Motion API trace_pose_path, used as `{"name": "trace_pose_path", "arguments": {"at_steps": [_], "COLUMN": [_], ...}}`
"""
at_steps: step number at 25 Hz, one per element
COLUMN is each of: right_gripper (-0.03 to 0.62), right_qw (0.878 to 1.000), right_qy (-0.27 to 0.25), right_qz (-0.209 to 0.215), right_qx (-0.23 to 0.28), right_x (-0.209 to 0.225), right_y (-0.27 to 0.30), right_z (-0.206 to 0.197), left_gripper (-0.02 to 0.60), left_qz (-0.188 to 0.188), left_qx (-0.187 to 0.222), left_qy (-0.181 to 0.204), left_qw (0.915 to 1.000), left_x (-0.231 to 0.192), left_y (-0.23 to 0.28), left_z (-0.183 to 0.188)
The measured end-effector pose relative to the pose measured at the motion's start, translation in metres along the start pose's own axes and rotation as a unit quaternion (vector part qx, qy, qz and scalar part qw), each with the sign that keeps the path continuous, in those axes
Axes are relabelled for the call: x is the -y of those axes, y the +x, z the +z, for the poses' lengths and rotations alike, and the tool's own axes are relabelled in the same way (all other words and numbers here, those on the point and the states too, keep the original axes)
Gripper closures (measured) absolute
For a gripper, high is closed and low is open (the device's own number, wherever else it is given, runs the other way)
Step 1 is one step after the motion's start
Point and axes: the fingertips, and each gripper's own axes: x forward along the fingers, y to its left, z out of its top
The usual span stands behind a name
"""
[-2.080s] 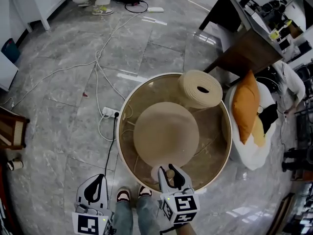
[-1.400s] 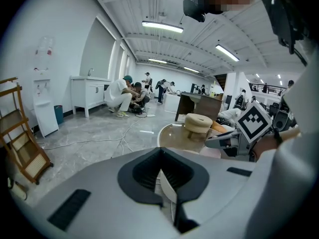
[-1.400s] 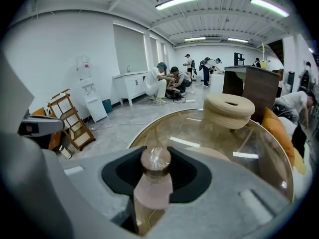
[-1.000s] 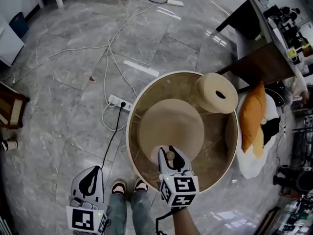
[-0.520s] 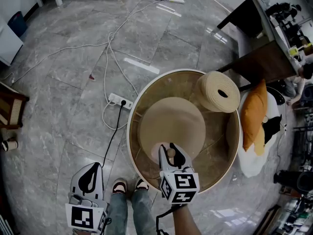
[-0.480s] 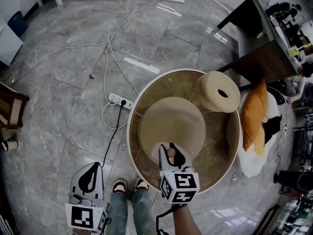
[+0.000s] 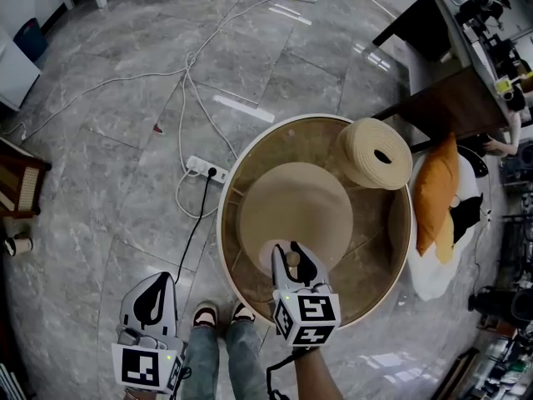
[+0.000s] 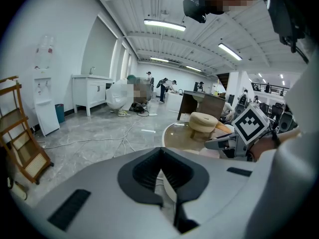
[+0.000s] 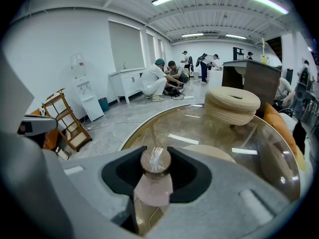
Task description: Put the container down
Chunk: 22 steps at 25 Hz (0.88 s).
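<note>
The right gripper hovered over the near edge of the round glass table, opposite the woven ring. Its jaws were half closed, clamped on the pink container at its round stopper. The left gripper hung beside the table, jaws together, empty.

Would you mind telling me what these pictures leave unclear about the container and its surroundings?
- Base of the container: right gripper view, hidden by the body of the right hand-held gripper; contact with the glass table cannot be told.
- Contents: too small in the head view, unreadable through the pale wall in the right gripper view.
- Background people: left gripper view, tiny and partly blurred.
</note>
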Motion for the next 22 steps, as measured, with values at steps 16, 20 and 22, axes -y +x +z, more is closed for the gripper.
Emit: {"name": "trace_pose_path", "arguments": {"at_steps": [16, 20, 22], "right_gripper": [0.464, 0.464, 0.464], "right_qw": [0.999, 0.999, 0.999], "right_qy": [-0.032, -0.031, -0.031], "right_qz": [-0.009, -0.011, -0.011], "right_qx": [0.01, 0.015, 0.016], "right_x": [-0.0057, -0.0057, -0.0058], "right_y": [-0.0027, -0.0027, -0.0026], "right_z": [-0.0064, -0.0074, -0.0076], "left_gripper": [0.585, 0.584, 0.584], "left_qz": [-0.009, -0.008, -0.007], "left_qx": [-0.003, -0.004, -0.005], "left_qy": [0.005, 0.005, 0.004], "left_qw": [0.9999, 0.9999, 1.0], "left_x": [0.007, 0.006, 0.0054], "left_y": [0.0025, 0.0011, 0.0005], "left_z": [-0.0022, -0.0051, -0.0058]}}
